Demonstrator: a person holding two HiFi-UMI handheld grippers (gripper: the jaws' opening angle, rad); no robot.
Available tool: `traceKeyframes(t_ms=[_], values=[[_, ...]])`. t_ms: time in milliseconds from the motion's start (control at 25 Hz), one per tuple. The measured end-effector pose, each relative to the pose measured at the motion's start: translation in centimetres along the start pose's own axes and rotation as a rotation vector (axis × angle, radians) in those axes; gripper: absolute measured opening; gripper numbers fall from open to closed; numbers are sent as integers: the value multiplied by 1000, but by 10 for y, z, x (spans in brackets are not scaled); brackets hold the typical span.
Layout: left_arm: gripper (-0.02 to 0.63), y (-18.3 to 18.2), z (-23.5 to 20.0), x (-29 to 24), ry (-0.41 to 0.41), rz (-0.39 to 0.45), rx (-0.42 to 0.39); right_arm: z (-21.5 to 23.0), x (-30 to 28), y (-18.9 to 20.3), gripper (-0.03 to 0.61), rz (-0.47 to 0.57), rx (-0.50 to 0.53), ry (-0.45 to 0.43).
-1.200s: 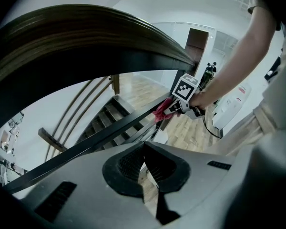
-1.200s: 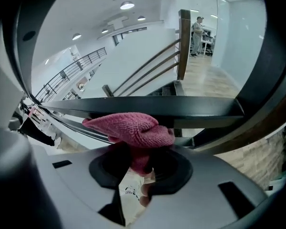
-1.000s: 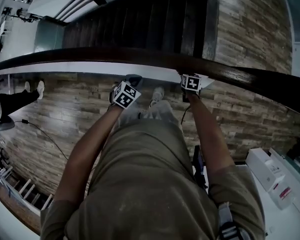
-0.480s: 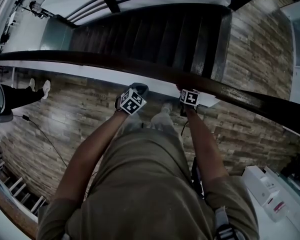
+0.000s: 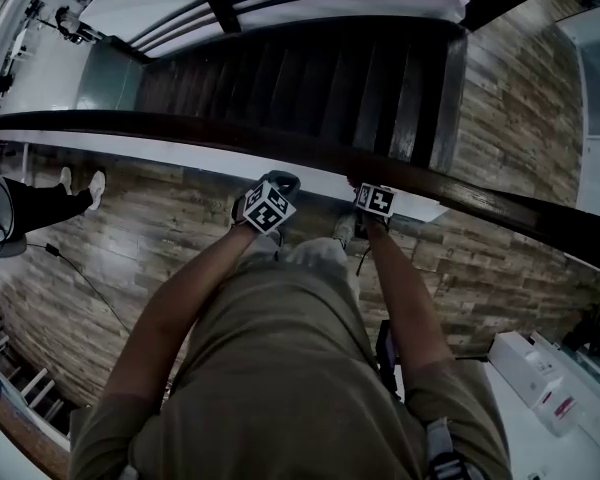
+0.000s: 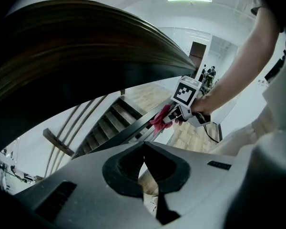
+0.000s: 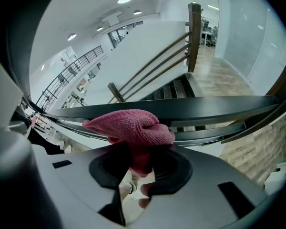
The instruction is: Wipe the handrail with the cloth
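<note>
- Two white shoes (image 5: 80,183) of a bystander stand at the far left of the head view, on the wood-plank floor (image 5: 130,233). A thin black cable (image 5: 85,278) trails across the planks nearby.
- The dark handrail (image 5: 180,128) crosses the whole head view from the left edge to the lower right, with a white ledge (image 5: 160,150) running along its near side.
- The left gripper (image 5: 279,182) is held out on the person's left arm, its marker cube facing up, its tip over the white ledge just beside the rail. Whether it touches the rail cannot be told.
- In the left gripper view its jaws are pressed together with nothing between them, and the rail fills the upper left as a broad dark curve.
- Beyond the rail, a dark staircase (image 5: 310,78) descends away from the person.
- The right gripper (image 5: 365,193) sits right of the left one, well apart from it, with its tip at the rail's near edge.
- Its jaws pinch the pink cloth (image 7: 133,128); the knitted fabric bunches up over the pads and lies against the rail's near side.
- The left gripper view shows the same cloth poking out in front of the right gripper's marker cube, against the rail.
- White boxes (image 5: 535,373) lie at the lower right of the head view.
</note>
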State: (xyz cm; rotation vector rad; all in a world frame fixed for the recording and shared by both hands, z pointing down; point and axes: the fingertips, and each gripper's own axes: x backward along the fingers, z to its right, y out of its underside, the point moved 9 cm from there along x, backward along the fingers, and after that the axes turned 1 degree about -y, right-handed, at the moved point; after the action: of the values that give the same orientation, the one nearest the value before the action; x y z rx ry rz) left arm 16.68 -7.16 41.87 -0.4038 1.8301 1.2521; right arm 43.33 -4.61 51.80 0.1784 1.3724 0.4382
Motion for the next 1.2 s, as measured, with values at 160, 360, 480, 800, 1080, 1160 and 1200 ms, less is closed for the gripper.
traceKeyframes(t_ms=[160, 360, 480, 800, 1080, 1160, 1200], values=[[17, 25, -28, 22, 5, -6, -25, -41, -9, 4, 120, 14, -16, -7], [17, 44, -56, 49, -9, -2, -33, -80, -14, 1, 120, 44, -26, -35], [17, 60, -71, 59, -32, -17, -21, -111, -21, -2, 120, 43, 7, -71], [18, 82, -90, 77, -86, -53, 58, -184, -43, -11, 120, -7, 36, -176], [17, 109, -117, 103, -140, -48, 134, -234, -53, -17, 120, -15, 93, -220], [18, 122, -131, 112, -149, -43, 153, -252, -57, -16, 120, -19, 96, -224], [17, 129, -136, 118, -145, -40, 155, -261, -58, -14, 120, -24, 92, -224]])
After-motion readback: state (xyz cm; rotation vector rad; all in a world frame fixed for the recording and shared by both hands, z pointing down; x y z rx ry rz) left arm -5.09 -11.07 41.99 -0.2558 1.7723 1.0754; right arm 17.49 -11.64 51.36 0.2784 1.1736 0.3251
